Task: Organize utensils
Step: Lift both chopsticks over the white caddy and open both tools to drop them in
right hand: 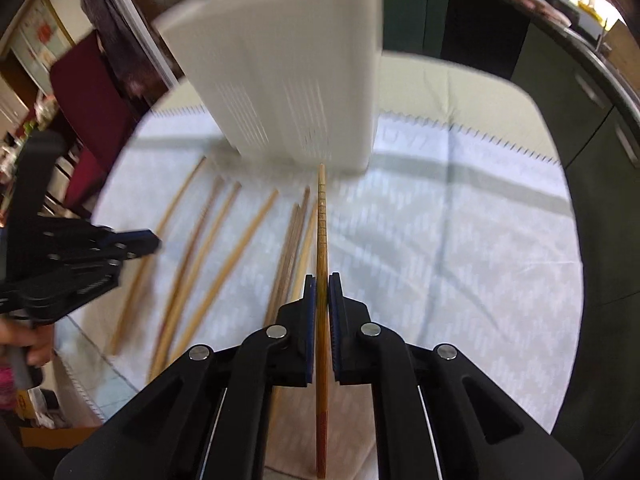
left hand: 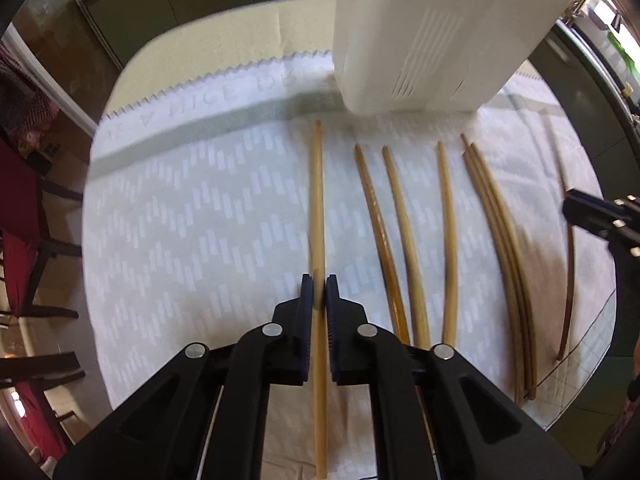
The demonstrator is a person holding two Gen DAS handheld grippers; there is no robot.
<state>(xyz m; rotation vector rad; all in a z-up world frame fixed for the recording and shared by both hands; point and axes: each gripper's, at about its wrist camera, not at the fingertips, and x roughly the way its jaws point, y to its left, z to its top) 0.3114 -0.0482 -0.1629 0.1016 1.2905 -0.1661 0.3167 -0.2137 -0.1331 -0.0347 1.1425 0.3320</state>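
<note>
My left gripper is shut on a pale wooden chopstick that points toward the white slotted utensil holder. My right gripper is shut on a darker orange-brown chopstick with a ridged tip, aimed at the same holder. Several more chopsticks lie side by side on the white patterned cloth; they also show in the right wrist view. Each gripper shows at the edge of the other's view: the right gripper, the left gripper.
The cloth covers a round table whose edge curves close behind the holder. Red chairs stand to the left, dark green cabinets behind and to the right. A hand holds the left gripper.
</note>
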